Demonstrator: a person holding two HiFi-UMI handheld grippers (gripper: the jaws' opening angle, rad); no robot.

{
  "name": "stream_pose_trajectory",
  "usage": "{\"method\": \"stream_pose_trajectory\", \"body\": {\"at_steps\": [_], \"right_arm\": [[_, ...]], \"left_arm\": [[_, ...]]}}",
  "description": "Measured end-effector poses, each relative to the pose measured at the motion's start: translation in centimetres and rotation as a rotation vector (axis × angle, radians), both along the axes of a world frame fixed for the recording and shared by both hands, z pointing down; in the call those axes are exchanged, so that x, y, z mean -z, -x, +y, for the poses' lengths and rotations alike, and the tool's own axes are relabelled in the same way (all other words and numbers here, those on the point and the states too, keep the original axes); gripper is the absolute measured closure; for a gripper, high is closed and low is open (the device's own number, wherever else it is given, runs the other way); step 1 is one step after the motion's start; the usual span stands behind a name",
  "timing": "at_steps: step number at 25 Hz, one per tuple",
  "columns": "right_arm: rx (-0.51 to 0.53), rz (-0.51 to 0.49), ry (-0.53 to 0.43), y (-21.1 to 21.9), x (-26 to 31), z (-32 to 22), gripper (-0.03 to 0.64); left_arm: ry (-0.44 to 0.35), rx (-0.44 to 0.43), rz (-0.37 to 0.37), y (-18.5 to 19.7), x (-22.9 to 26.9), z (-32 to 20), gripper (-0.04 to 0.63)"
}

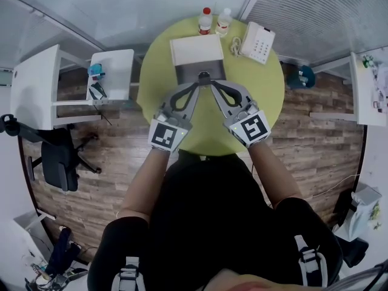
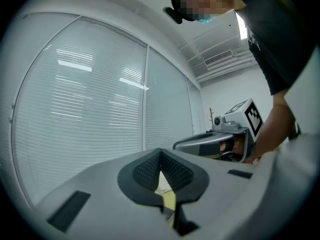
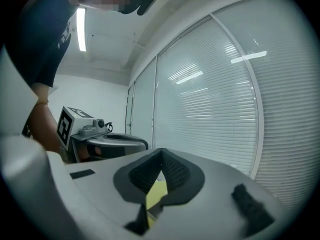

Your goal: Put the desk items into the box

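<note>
In the head view a box [image 1: 195,52] with a pale raised lid stands at the back middle of the round yellow-green table [image 1: 262,93]. Behind it are two small bottles, one red-capped [image 1: 205,21] and one white-capped [image 1: 224,20], and to its right lies a white desk phone [image 1: 257,42]. My left gripper [image 1: 199,81] and right gripper [image 1: 212,81] lean tip to tip at the box's front edge. Both are shut with nothing held. In the left gripper view the pads of the left gripper [image 2: 160,159] meet, and the right gripper [image 2: 220,141] shows beside it. The right gripper view shows the right gripper [image 3: 160,159] with the left gripper [image 3: 102,140] next to it.
A white desk [image 1: 35,83] and a small white side table [image 1: 115,70] stand left of the round table, with a black office chair [image 1: 59,157] below them. A white shelf [image 1: 368,86] is at the right. Both gripper views look up at window blinds [image 2: 80,94].
</note>
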State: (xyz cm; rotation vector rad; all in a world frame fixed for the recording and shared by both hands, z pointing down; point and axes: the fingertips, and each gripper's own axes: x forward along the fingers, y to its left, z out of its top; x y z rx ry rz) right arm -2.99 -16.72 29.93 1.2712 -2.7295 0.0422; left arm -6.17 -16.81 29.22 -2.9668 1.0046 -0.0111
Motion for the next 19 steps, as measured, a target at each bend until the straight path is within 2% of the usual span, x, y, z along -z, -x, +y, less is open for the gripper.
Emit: {"method": "stream_pose_trajectory", "body": {"at_steps": [6, 11, 16, 19], "right_arm": [[0.002, 0.082, 0.052, 0.1, -1.0, 0.1, 0.6], [-0.015, 0.001, -0.018, 0.7, 0.5, -0.5, 0.6], [-0.011, 0.067, 0.034, 0.7, -0.7, -0.2, 0.6], [-0.016, 0.028, 0.011, 1.1, -0.2, -0.5, 0.6]], "left_arm": [[-0.014, -0.019, 0.006, 0.2, 0.5, -0.4, 0.586], [-0.01, -0.032, -0.001, 0.2, 0.5, -0.6, 0.586], [-0.016, -0.037, 0.001, 0.4, 0.5, -0.8, 0.586], [-0.016, -0.04, -0.001, 0.6, 0.3, -0.9, 0.586]]}}
